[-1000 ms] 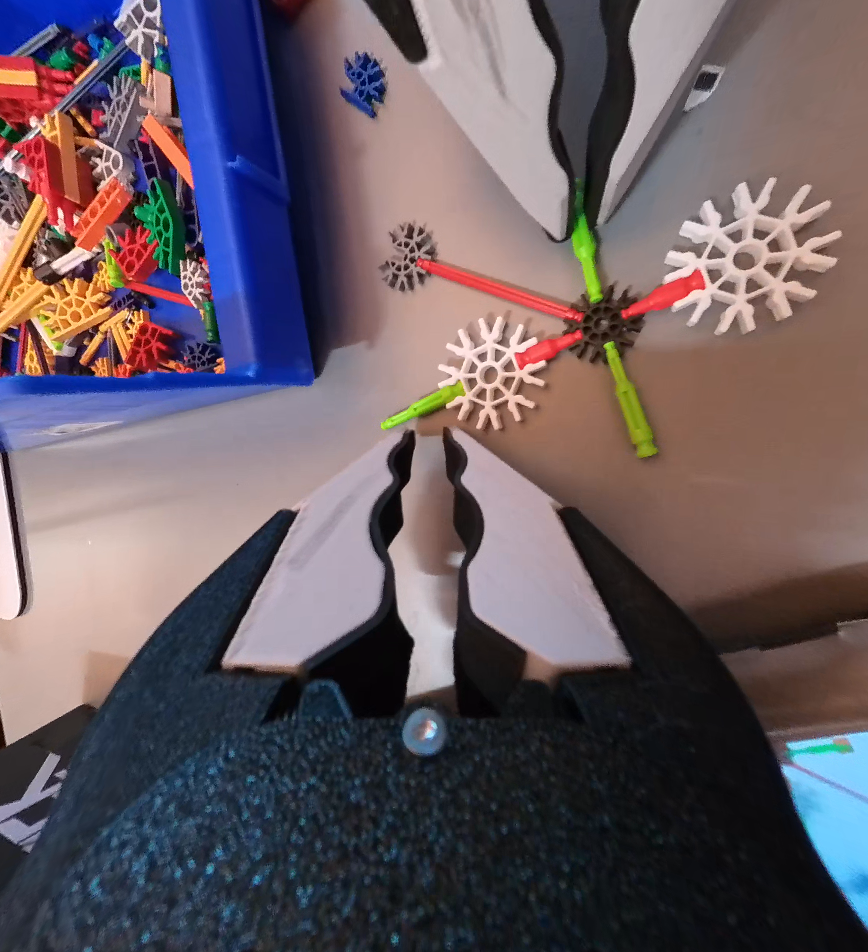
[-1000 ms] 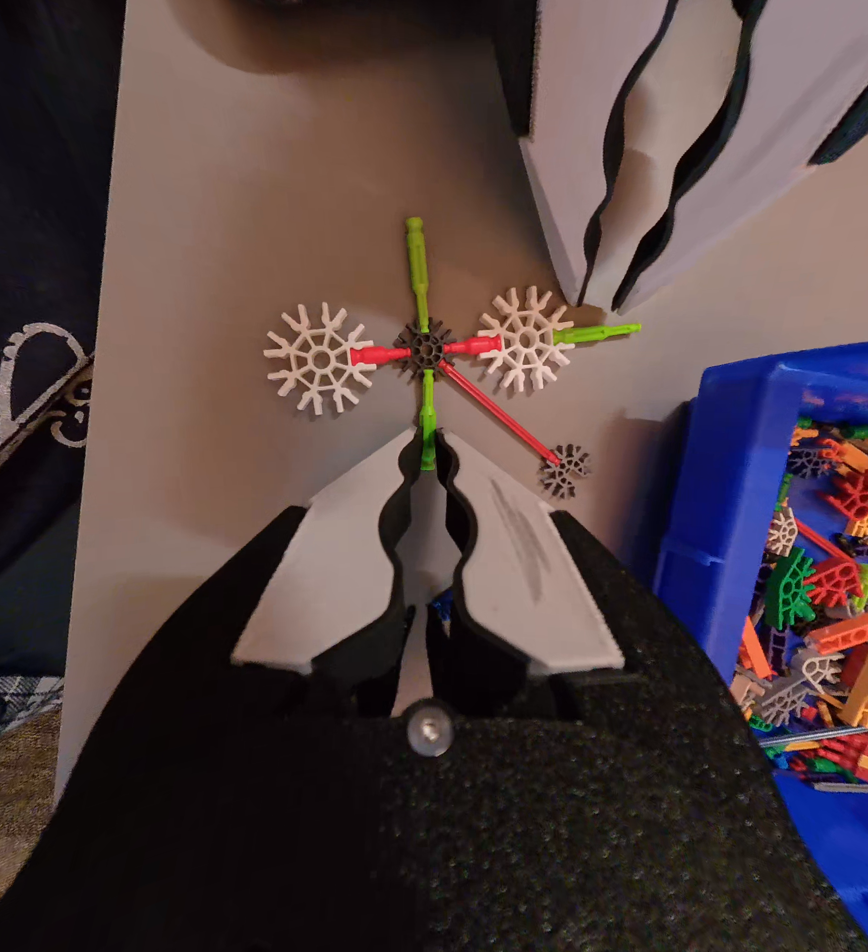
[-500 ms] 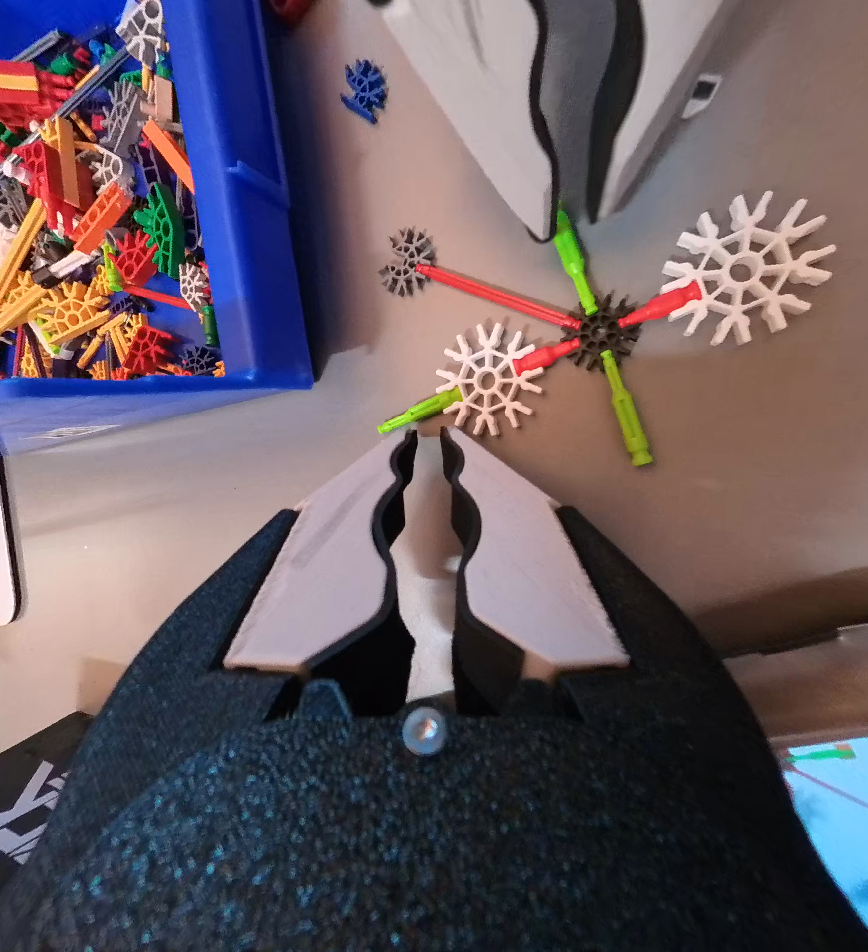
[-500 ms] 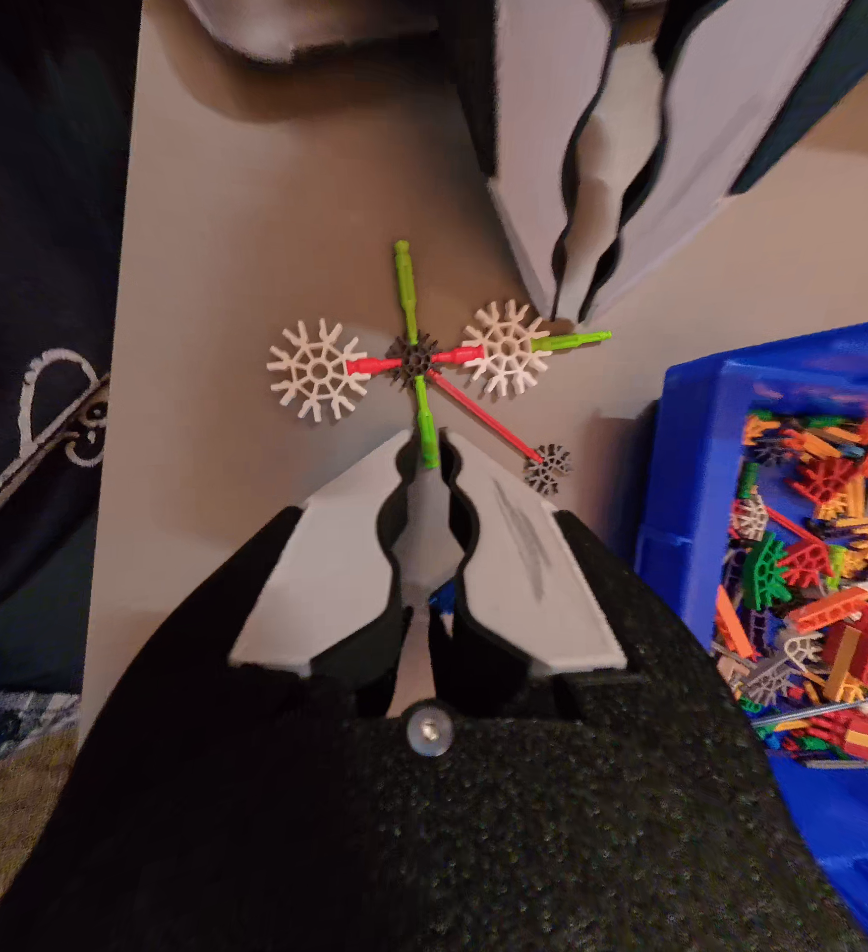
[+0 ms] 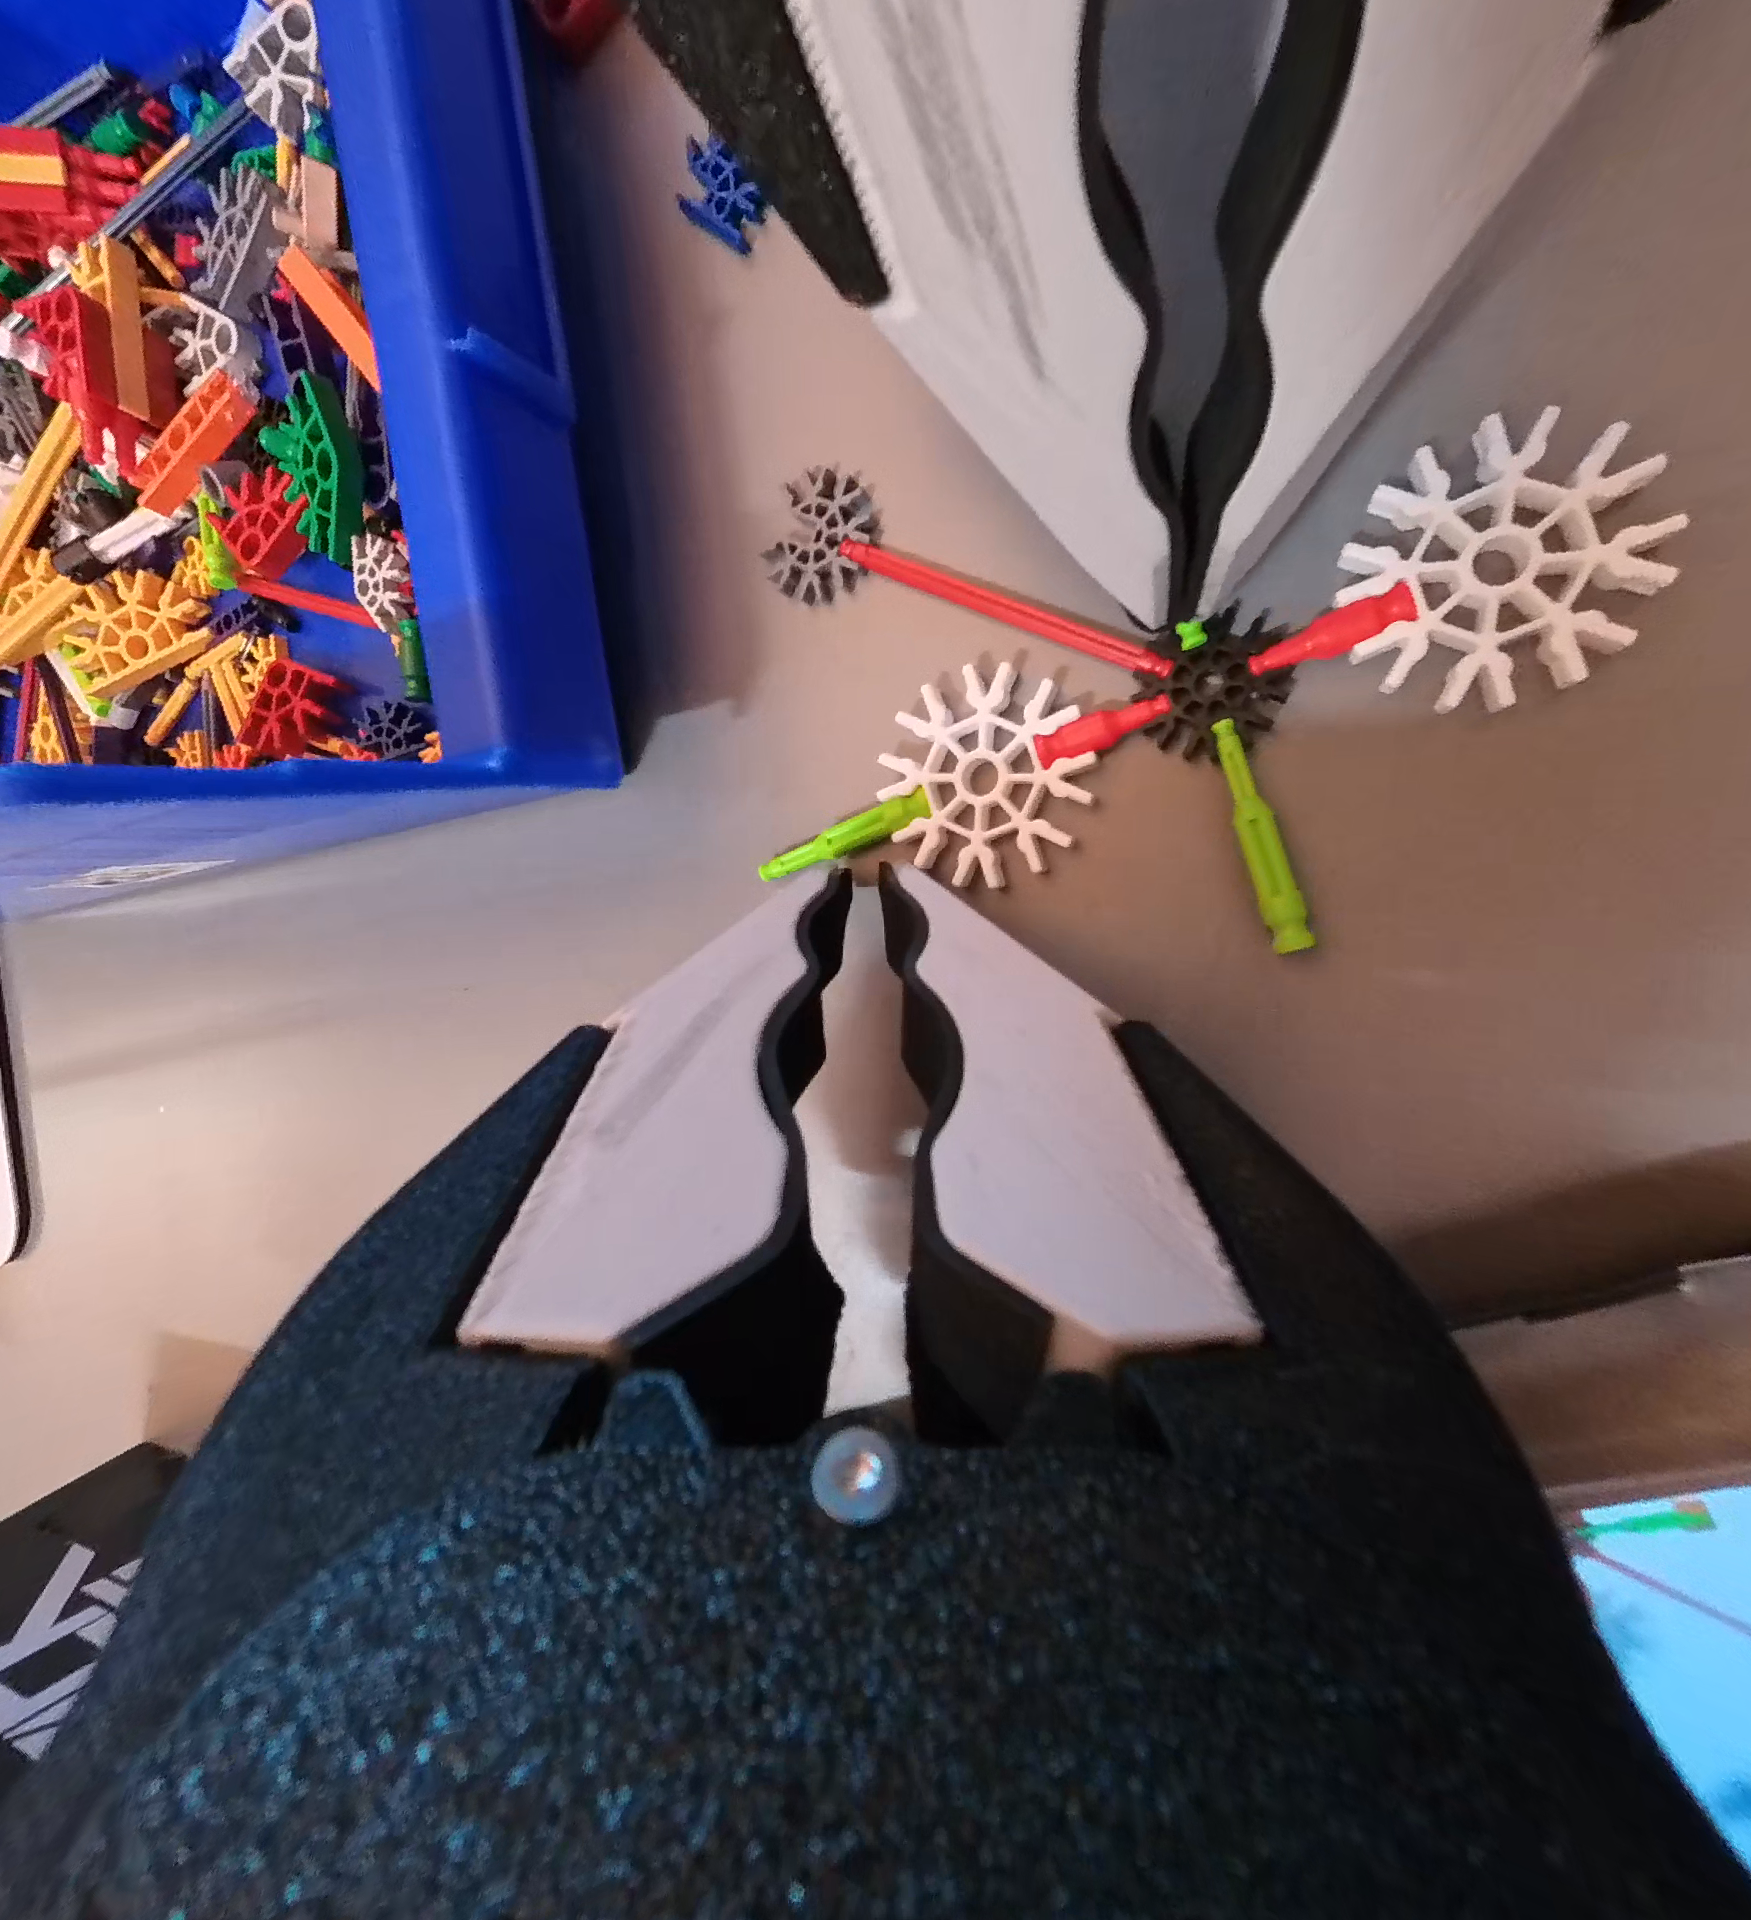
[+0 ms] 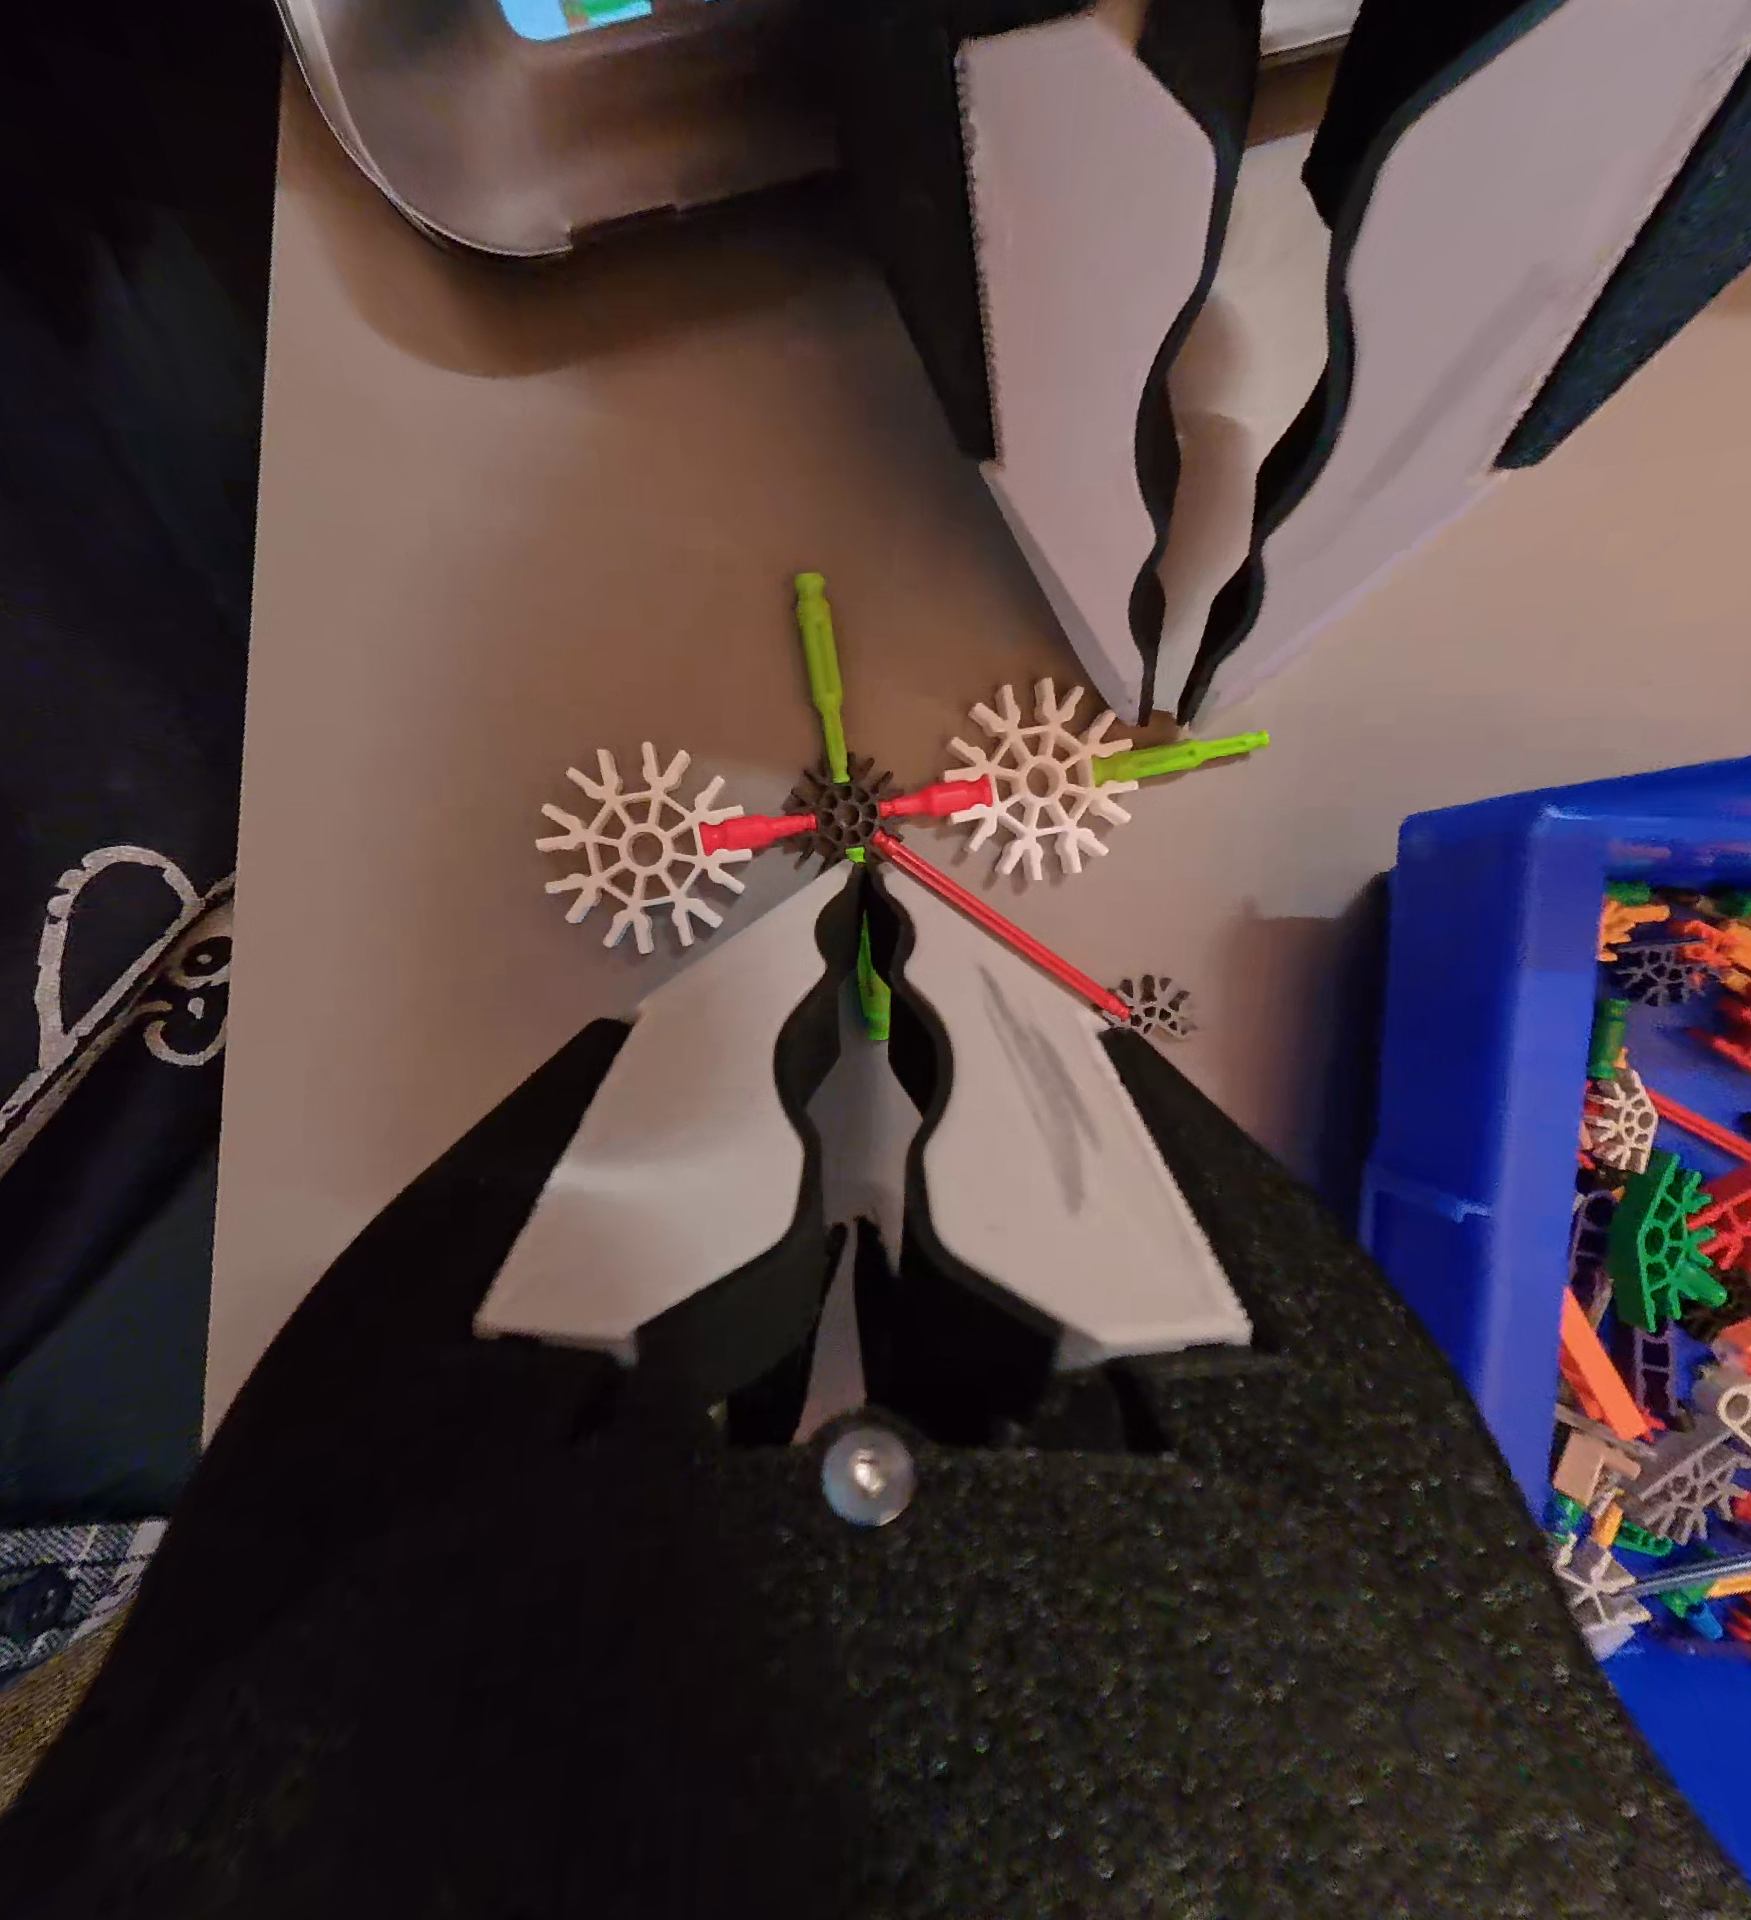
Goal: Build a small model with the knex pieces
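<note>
My right gripper [image 6: 863,883] is clamped on a green rod [image 6: 869,982] plugged into the black hub [image 6: 843,808] of the spoked toy lying on the tan table [image 6: 538,582]; white snowflake wheels sit at the hub's three and nine o'clock (joined by red pegs). My left gripper [image 5: 858,875] is nearly closed on nothing, tips just beside another green rod [image 5: 843,831]; the blue parts bin [image 5: 497,436] lies at its ten o'clock.

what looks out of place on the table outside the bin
One small blue connector piece lies loose on the table, apart from both the blue bin and the assembled rod-and-snowflake piece. Nothing else looks spilled or damaged.
</note>
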Demonstrator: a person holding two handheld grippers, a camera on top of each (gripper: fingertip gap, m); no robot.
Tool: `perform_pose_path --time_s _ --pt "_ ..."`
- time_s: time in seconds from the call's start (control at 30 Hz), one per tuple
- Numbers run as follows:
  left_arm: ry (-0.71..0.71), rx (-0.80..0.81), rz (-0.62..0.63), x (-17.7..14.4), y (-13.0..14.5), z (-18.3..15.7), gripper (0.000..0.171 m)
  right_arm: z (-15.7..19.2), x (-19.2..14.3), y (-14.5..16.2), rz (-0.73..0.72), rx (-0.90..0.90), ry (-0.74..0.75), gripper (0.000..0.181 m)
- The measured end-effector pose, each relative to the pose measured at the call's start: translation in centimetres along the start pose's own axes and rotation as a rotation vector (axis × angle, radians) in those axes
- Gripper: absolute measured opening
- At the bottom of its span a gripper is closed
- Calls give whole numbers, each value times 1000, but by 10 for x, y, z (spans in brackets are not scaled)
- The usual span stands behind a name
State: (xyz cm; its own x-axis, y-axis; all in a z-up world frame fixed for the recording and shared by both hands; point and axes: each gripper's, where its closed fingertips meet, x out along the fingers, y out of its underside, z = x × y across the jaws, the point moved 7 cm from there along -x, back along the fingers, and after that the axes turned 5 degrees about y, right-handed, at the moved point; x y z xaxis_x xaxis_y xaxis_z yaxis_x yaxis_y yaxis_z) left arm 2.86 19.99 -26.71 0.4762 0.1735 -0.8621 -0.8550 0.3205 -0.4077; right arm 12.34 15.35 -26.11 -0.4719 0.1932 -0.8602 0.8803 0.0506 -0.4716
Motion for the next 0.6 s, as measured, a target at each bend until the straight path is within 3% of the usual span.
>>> perform_pose_path --time_s 0.3,0.6 --pt "0 -31 -37 2 3 3 1 0 1 -3 59 40 -24 0" --pt "-8 -108 -66 -10 20 15 7 -2 2 -7 120 44 -64 0"
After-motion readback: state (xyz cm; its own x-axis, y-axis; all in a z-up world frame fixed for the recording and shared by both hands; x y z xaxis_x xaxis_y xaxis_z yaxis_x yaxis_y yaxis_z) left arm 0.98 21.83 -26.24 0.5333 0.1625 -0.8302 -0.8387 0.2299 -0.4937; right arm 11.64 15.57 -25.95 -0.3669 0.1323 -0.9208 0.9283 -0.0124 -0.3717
